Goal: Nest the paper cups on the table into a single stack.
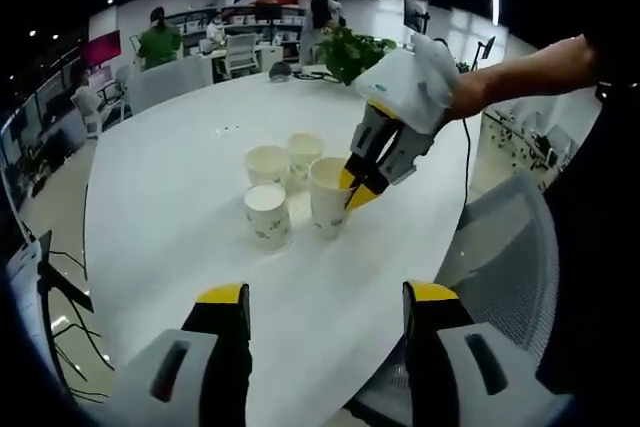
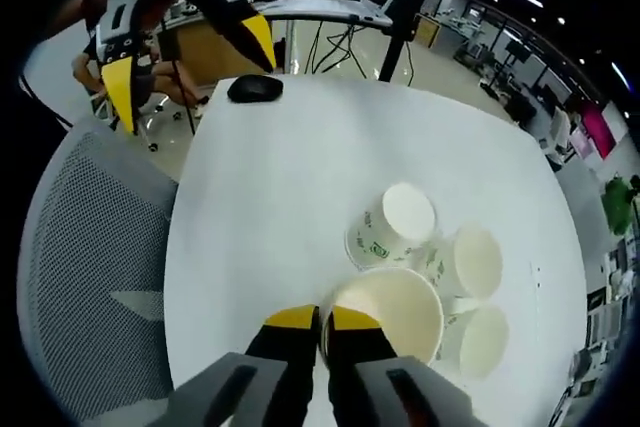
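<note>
Several white paper cups stand grouped on the white table (image 1: 170,167). One cup (image 1: 268,215) is upside down; two upright cups (image 1: 266,162) (image 1: 304,152) stand behind it. My right gripper (image 1: 358,187), held by a gloved hand, is shut on the rim of the fourth upright cup (image 1: 328,197). In the right gripper view, the right gripper (image 2: 322,322) pinches the near rim of that cup (image 2: 395,312), with the upside-down cup (image 2: 392,225) and two upright cups (image 2: 470,262) (image 2: 482,339) beyond. My left gripper (image 1: 328,297) (image 2: 190,62) is open, off the table's edge, holding nothing.
A grey mesh chair (image 2: 90,277) (image 1: 500,237) stands at the table's near edge. A black mouse (image 2: 255,88) lies on the table by the edge. A potted plant (image 1: 350,52) sits at the far side. People and desks are in the background.
</note>
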Motion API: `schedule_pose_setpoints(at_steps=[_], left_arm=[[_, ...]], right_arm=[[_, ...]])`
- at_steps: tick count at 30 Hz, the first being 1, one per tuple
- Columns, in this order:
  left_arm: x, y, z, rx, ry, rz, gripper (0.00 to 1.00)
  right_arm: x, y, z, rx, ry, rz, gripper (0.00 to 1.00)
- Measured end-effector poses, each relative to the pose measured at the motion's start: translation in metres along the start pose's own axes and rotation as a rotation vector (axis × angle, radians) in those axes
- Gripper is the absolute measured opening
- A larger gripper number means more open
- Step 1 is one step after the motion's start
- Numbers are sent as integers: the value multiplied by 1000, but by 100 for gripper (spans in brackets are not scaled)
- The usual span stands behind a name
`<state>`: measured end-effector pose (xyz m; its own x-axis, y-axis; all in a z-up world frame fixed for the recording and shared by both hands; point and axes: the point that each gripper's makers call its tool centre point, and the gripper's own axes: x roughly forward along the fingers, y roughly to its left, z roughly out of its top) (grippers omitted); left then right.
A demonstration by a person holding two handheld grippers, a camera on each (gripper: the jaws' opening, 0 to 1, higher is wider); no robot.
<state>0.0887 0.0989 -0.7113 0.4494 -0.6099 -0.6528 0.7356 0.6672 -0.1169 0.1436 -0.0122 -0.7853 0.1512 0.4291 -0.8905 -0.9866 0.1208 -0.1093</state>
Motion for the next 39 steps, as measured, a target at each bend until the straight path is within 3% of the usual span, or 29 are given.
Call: schedule_pose_setpoints(at_steps=[12,22,39], left_arm=[[3,-5,11,41,-6,-6,61],[5,2,12,46,-21,-16,61],[6,1,7,69,-13,-39,61]], right_arm=[[3,-1,-6,52,12,-12,0],[7,-5,-9,82,24,-18,1],[7,-7,-17,119,45,-40,18]])
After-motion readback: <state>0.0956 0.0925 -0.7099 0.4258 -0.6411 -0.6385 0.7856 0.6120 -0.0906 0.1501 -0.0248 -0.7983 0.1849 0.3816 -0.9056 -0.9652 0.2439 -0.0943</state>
